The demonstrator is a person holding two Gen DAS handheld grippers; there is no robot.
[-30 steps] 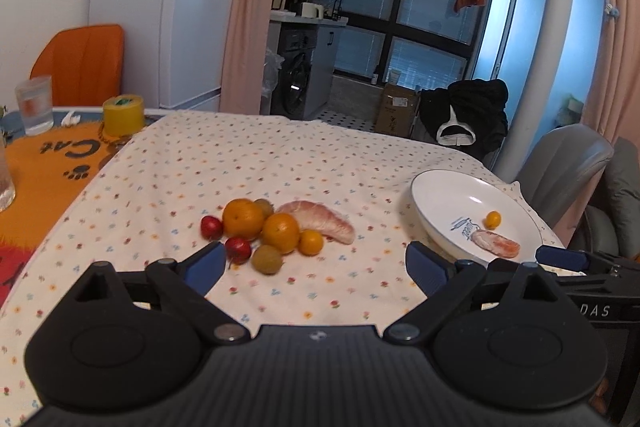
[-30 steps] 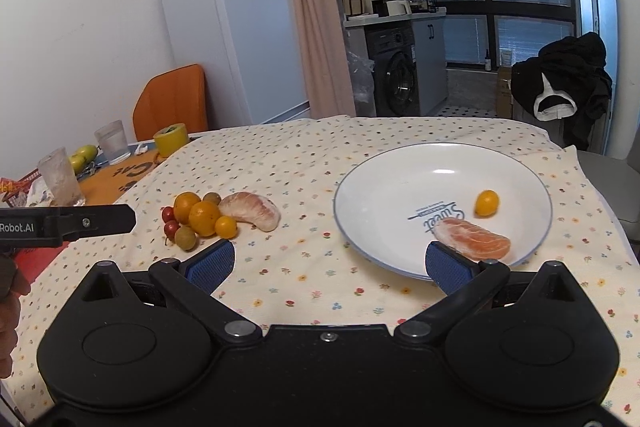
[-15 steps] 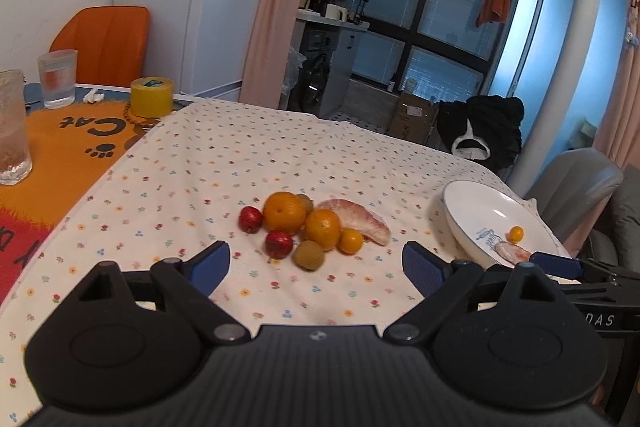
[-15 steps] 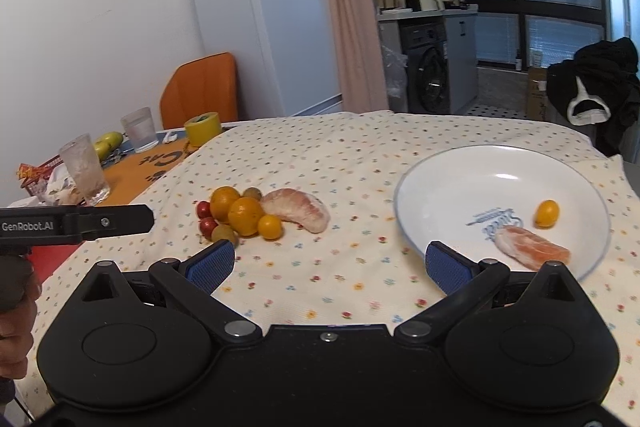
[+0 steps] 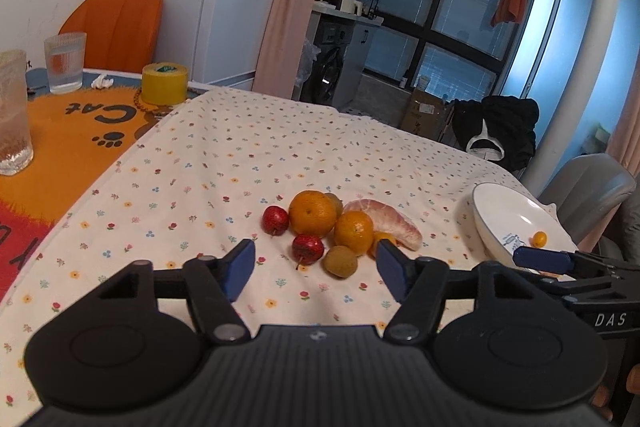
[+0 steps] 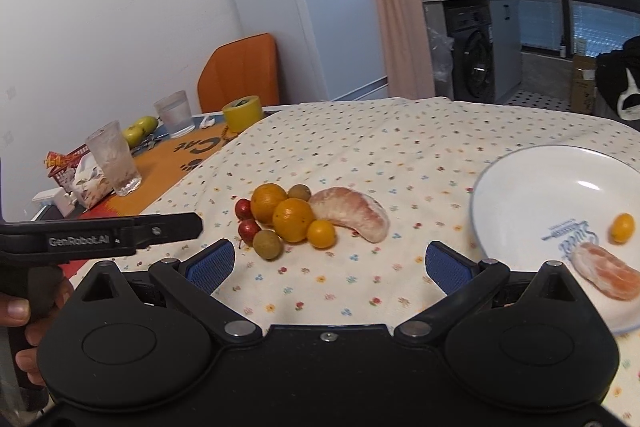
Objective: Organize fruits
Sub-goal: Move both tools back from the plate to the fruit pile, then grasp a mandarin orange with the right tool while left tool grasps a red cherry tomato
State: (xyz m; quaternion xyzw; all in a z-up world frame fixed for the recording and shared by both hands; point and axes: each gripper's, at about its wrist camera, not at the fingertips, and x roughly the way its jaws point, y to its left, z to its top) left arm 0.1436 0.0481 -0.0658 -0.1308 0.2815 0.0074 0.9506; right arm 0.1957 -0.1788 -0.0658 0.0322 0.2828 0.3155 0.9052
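Observation:
A small heap of fruit lies on the flowered cloth: two oranges (image 5: pixel 312 213) (image 6: pixel 293 219), two red fruits (image 5: pixel 307 247), a brown-green round fruit (image 5: pixel 340 261) (image 6: pixel 267 244), a small yellow one (image 6: pixel 321 233) and a pink pomelo segment (image 5: pixel 390 223) (image 6: pixel 352 212). My left gripper (image 5: pixel 316 267) is open just short of the heap, nothing between its fingers. My right gripper (image 6: pixel 326 265) is open too, empty, near the heap. The white plate (image 6: pixel 520 187) (image 5: pixel 504 211) at right holds a kumquat (image 6: pixel 623 227) and an orange segment (image 6: pixel 606 275).
Left of the cloth, an orange cat mat (image 5: pixel 60 139) carries two glasses (image 5: pixel 65 62) (image 6: pixel 115 163) and a yellow tape roll (image 5: pixel 165 83). An orange chair (image 5: pixel 116 27) stands behind. A grey chair (image 5: pixel 592 187) sits past the plate. A hand (image 6: pixel 24 327) holds the left gripper's handle.
Both grippers have swung left and moved closer to the fruit heap. The left gripper's fingers have narrowed somewhat but remain open. No fruit has moved.

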